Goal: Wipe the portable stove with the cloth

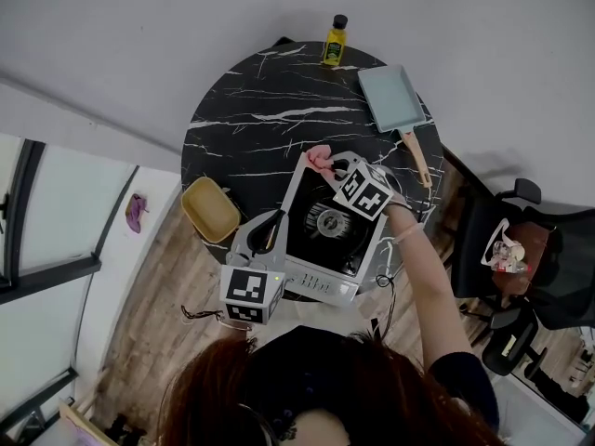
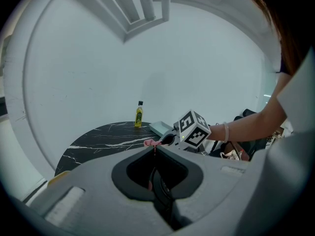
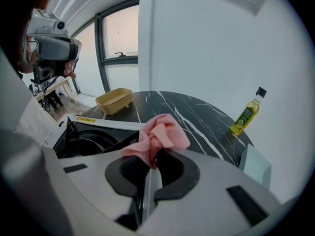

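The pink cloth [image 1: 319, 159] is bunched at the far left corner of the portable stove [image 1: 321, 282], which sits at the near edge of the round black marble table [image 1: 251, 119]. The right gripper [image 1: 330, 166] is clamped on the cloth, while the left gripper [image 1: 270, 233] lies along the stove's left side, jaws together with nothing seen between them. A yellow dish [image 1: 211, 209] lies at the table's left edge, a blue pan [image 1: 392, 98] at its right edge and an oil bottle [image 1: 335, 42] at its far edge.

Head view: above me, steeply down onto the table [image 1: 251, 100].
Gripper views: low, close, along my jaws.
Shared: yellow bottle [image 1: 335, 41].
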`<act>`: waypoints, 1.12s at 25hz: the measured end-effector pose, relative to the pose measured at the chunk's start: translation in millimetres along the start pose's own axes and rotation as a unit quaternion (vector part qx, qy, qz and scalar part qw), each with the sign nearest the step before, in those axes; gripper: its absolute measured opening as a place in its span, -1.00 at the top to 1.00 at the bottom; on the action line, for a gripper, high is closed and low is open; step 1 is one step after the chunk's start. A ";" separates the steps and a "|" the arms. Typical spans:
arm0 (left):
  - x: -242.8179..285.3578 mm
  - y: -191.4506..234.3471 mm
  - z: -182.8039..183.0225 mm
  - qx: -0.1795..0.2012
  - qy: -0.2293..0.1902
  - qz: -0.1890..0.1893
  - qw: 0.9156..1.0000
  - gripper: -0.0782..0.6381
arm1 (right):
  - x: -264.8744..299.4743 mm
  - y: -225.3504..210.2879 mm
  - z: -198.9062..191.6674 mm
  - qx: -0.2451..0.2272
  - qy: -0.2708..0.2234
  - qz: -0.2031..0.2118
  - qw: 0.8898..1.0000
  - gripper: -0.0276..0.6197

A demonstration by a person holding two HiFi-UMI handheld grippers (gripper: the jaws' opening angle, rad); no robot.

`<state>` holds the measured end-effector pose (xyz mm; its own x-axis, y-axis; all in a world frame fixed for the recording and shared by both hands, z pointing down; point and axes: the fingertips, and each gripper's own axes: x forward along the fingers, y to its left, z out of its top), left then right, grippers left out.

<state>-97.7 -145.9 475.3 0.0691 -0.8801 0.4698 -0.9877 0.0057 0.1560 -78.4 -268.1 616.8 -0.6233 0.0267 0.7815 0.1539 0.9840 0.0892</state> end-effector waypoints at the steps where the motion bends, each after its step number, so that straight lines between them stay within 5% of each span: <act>1: -0.5 0.4 -0.9 -0.001 0.001 0.001 1.000 0.74 | -0.6 0.0 -1.4 0.001 0.002 0.001 1.000 0.81; 15: -6.9 -2.9 -2.8 -0.003 -0.001 0.005 1.000 0.74 | -10.9 -2.4 -25.7 0.046 0.004 0.024 0.999 0.82; 28: -12.9 -5.9 -5.3 -0.002 -0.002 0.010 1.000 0.74 | -21.9 -2.6 -42.1 0.028 0.023 0.044 0.998 0.82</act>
<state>-92.1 -132.1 472.9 0.0496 -0.8814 0.4697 -0.9883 0.0245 0.1503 -32.8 -278.7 625.4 -0.5736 0.1070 0.8121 0.1627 0.9866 -0.0150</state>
